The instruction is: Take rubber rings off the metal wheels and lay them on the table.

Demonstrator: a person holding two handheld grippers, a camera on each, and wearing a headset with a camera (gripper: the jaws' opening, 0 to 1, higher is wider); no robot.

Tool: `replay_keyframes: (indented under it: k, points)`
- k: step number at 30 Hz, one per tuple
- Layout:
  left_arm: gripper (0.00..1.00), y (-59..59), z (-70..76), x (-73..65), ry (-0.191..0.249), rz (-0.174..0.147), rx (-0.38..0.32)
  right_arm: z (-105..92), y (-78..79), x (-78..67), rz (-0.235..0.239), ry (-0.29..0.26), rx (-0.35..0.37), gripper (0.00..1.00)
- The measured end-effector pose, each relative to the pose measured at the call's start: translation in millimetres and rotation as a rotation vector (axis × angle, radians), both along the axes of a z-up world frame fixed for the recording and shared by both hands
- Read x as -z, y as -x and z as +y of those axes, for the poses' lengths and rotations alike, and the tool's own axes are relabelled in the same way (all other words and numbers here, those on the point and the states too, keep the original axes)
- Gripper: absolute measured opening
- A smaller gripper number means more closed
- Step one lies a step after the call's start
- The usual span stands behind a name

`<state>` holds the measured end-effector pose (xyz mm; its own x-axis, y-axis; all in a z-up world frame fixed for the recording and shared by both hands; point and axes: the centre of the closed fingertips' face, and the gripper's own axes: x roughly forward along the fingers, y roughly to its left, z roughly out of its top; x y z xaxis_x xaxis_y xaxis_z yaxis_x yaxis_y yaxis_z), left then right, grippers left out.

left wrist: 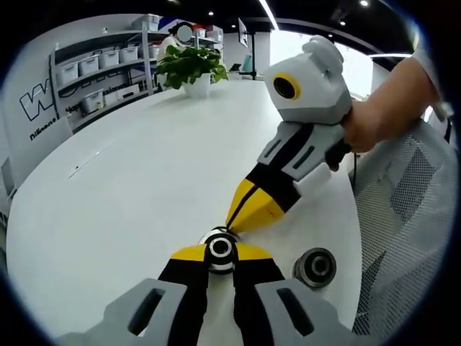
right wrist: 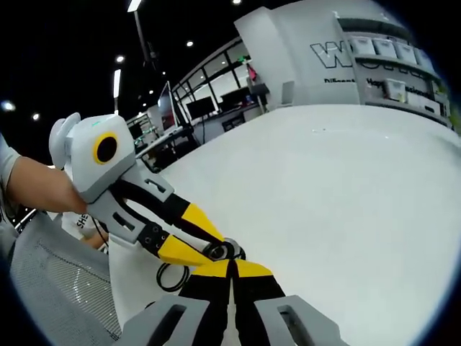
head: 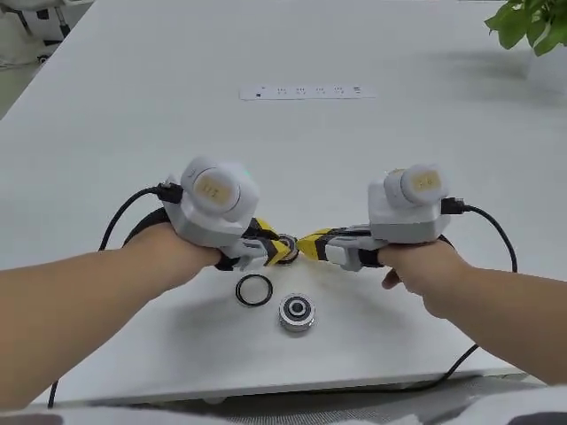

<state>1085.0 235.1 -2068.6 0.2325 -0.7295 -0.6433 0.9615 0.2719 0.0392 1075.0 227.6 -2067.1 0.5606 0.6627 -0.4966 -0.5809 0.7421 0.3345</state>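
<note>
Closest to the person, near the counter's (head: 372, 150) front edge, lies a loose wheel (head: 297, 312), flat on its side. Just beside it, towards the left, sits a black rubber ring (head: 254, 290), also flat and apart from any wheel, so it looks like a ring already laid down as the task asks. Whether the loose wheel still carries its own ring is too small to tell.

Just above these two, clear of the counter, is the held wheel (left wrist: 220, 249). The left claw (head: 280, 251) is clamped across it, one yellow jaw on each side, which steadies it and leaves its rim open to the other tool. The right claw (right wrist: 231, 264) comes in from the opposite side with its jaws pressed together to a narrow point, and that point touches the held wheel's rim. This looks like an approach to pick at the ring there. Whether the tips actually nip any rubber cannot be made out.

Both hands work low and close over the laid-down ring, so the next ring has a short way to go. Far back lie a power strip (head: 306, 92) and a potted plant (head: 530, 25).
</note>
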Motion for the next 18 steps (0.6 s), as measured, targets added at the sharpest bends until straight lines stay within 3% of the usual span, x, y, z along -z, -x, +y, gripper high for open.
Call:
replay_keyframes:
  k: [4, 18]
  points:
    - [0.08, 0.3, -0.2, 0.0, -0.006, 0.001, -0.001, 4.0, 0.6, -1.2, -0.021, 0.018, -0.031, 0.00]
    - [0.08, 1.6, 0.2, -0.4, -0.013, -0.002, 0.001, 8.3, -0.6, -0.4, -0.029, 0.013, -0.049, 0.00]
